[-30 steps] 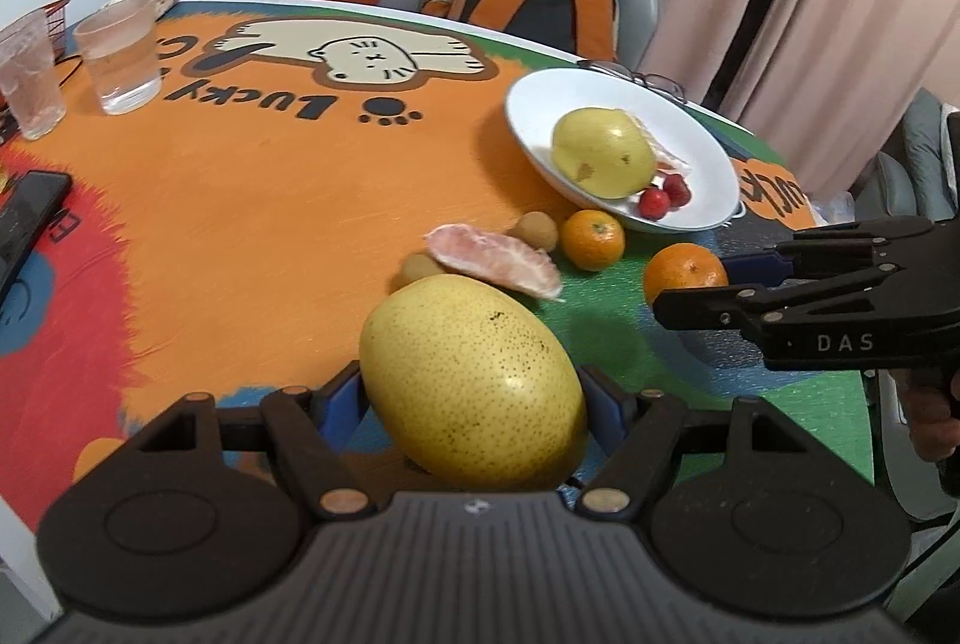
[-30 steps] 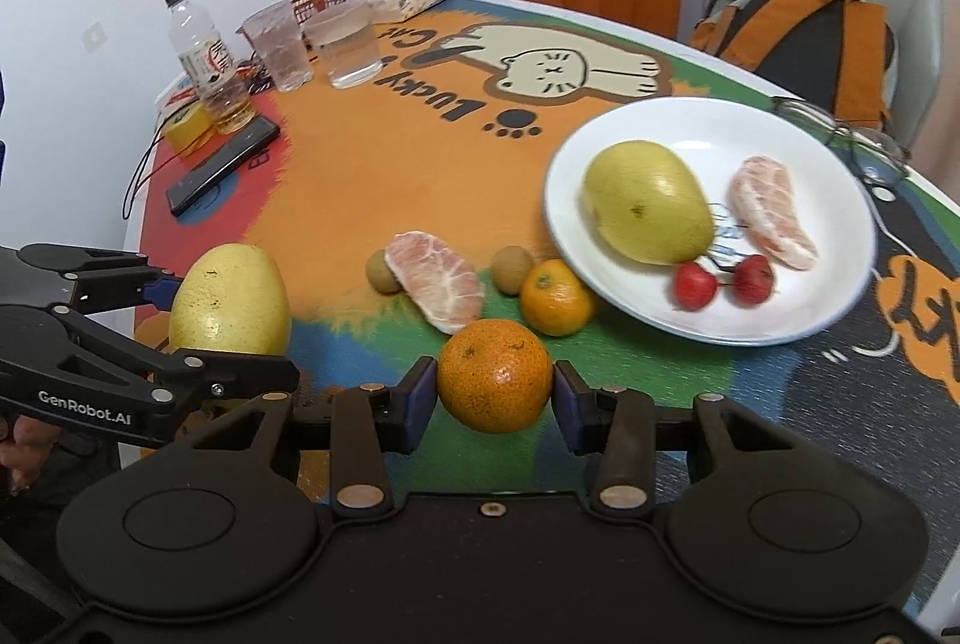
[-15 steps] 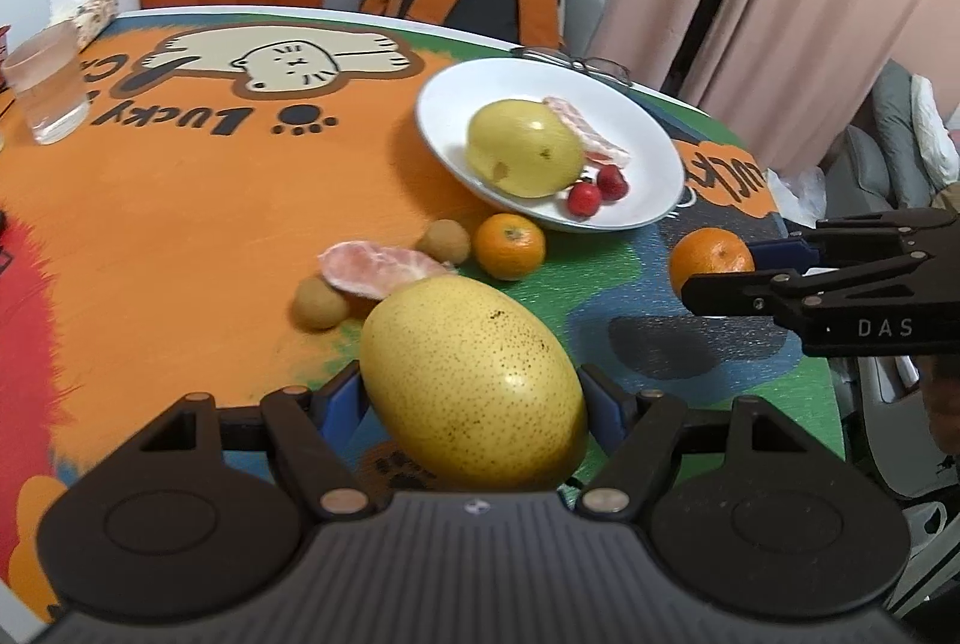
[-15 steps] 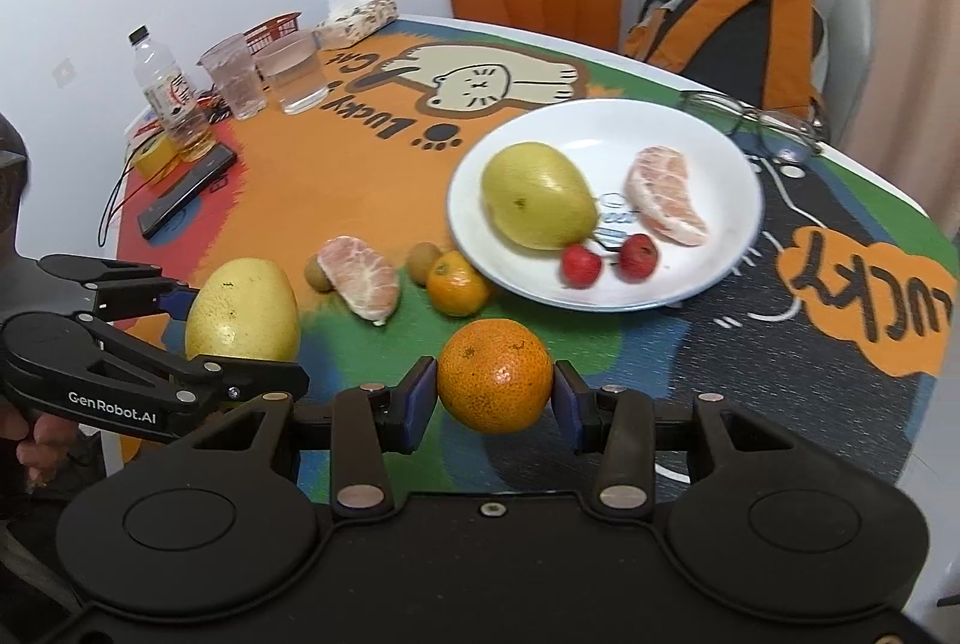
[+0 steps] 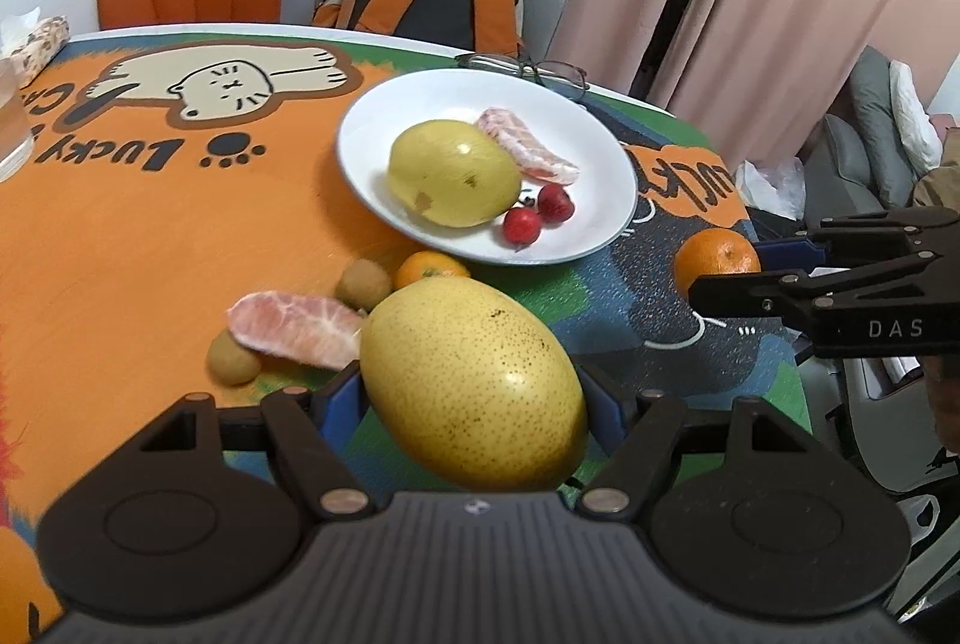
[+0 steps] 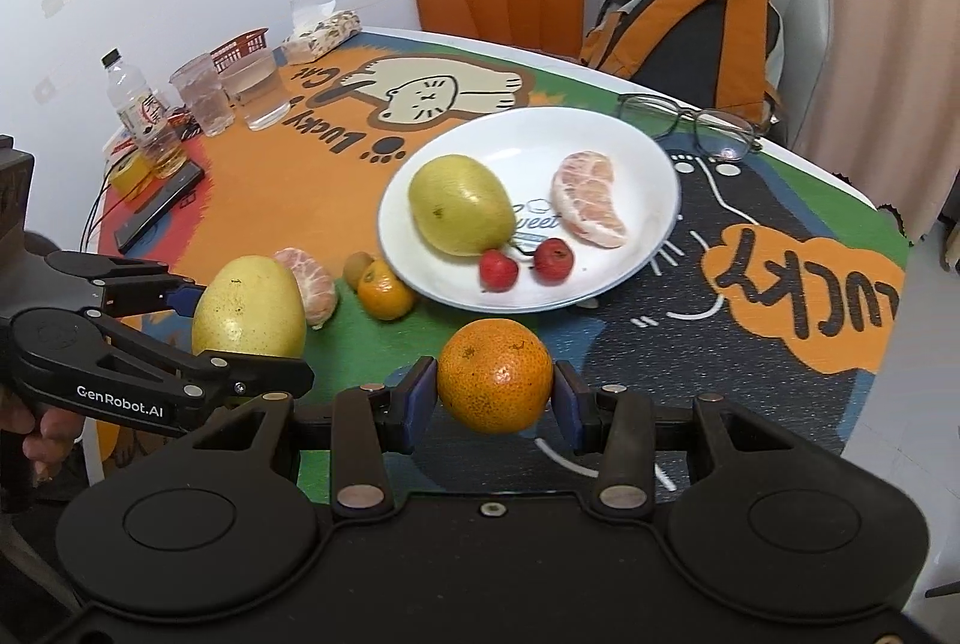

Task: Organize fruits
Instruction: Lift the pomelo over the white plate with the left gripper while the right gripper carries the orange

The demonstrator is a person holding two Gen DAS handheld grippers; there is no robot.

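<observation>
Above the table's near edge, short of the white plate point(image 6: 645, 257): my left gripper point(image 5: 474, 398) clamps the big yellow pomelo point(image 5: 474, 383) at its waist, heavy, smooth, likely to slip. Right gripper point(image 6: 495, 392) pinches the orange point(image 6: 495, 374), light, firm.

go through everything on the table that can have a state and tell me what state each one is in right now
left gripper: shut on the big yellow pear, held above the table
right gripper: shut on the orange, held above the table
white plate: holds a yellow pear, a peeled citrus segment and two red berries
peeled segment on the table: lying loose
small orange: on the table beside the plate
glasses: folded
</observation>
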